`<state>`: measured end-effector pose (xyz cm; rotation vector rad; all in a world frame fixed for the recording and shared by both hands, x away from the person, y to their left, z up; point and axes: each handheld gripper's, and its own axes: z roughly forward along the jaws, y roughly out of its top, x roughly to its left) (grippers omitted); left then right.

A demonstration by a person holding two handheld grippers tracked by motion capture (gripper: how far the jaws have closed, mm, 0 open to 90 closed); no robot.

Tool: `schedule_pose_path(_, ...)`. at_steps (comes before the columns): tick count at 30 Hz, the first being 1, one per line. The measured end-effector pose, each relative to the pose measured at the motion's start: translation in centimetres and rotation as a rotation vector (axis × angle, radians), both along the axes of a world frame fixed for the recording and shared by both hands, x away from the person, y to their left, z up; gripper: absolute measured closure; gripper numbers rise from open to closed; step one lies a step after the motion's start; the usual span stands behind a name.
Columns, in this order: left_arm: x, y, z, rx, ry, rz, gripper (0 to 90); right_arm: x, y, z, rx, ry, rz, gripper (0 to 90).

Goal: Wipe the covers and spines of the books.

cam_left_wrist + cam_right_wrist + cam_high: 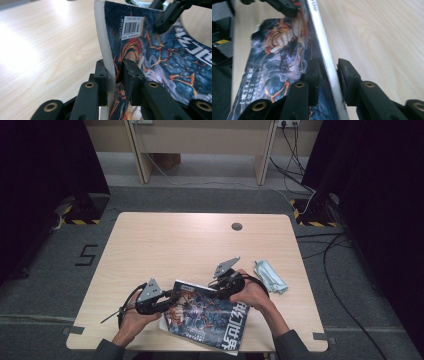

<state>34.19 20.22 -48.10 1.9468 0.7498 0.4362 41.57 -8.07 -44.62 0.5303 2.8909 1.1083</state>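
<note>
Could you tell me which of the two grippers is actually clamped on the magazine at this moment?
The left gripper: its pads press the magazine edge from both sides. The right gripper straddles the opposite edge with a gap at one pad.

A magazine (207, 316) with a dark blue cover, orange cracks, a toothy creature and large white characters sits at the near edge of the surface (165, 245), its barcoded far edge lifted and the cover bowed.

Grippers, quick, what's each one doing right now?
Left gripper: closed on the magazine's edge.
Right gripper: fingers straddle the magazine's spine, a gap showing on one side; not clamped.
</note>
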Motion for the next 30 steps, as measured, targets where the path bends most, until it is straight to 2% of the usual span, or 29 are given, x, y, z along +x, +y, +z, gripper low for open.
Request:
schedule_pose_path(2,0.0,0.2,0.0,-0.004,-0.001,0.015,77.3,0.5,-0.1,0.0,0.021,0.004,-0.053,65.6)
schedule_pose_path(3,0.0,0.3,0.0,-0.010,-0.001,0.025,77.8,0.6,-0.4,0.2,0.026,-0.012,-0.093,64.1)
schedule_pose_path(5,0.0,0.7,-0.1,-0.021,0.001,0.041,78.5,0.7,-0.9,0.6,0.025,-0.028,-0.126,59.8)
schedule_pose_path(10,-0.2,1.3,0.2,0.004,-0.037,0.088,79.1,0.4,-2.3,1.2,0.045,-0.051,-0.219,53.6)
schedule_pose_path(11,-0.3,1.4,0.2,0.016,-0.051,0.102,79.0,0.2,-2.5,1.1,0.044,-0.039,-0.221,53.1)
schedule_pose_path(14,-0.5,1.6,0.2,0.027,-0.060,0.136,78.9,-0.5,-2.9,0.3,0.027,-0.001,-0.225,50.6)
schedule_pose_path(17,-0.6,1.7,0.3,0.033,-0.059,0.142,78.8,-1.1,-2.9,-1.0,-0.002,0.034,-0.215,49.8)
schedule_pose_path(20,-0.9,1.6,0.3,0.038,-0.063,0.143,79.0,-0.9,-2.8,-2.6,-0.038,0.072,-0.232,49.5)
schedule_pose_path(23,-1.2,1.6,0.4,0.041,-0.066,0.135,79.5,-0.6,-2.6,-3.5,-0.061,0.073,-0.246,49.9)
schedule_pose_path(26,-1.5,1.5,0.5,0.046,-0.066,0.124,80.3,-0.1,-2.3,-4.0,-0.085,0.043,-0.285,50.0)
schedule_pose_path(30,-1.9,1.2,0.4,0.061,-0.078,0.112,80.5,0.9,-2.1,-4.2,-0.056,0.019,-0.342,50.4)
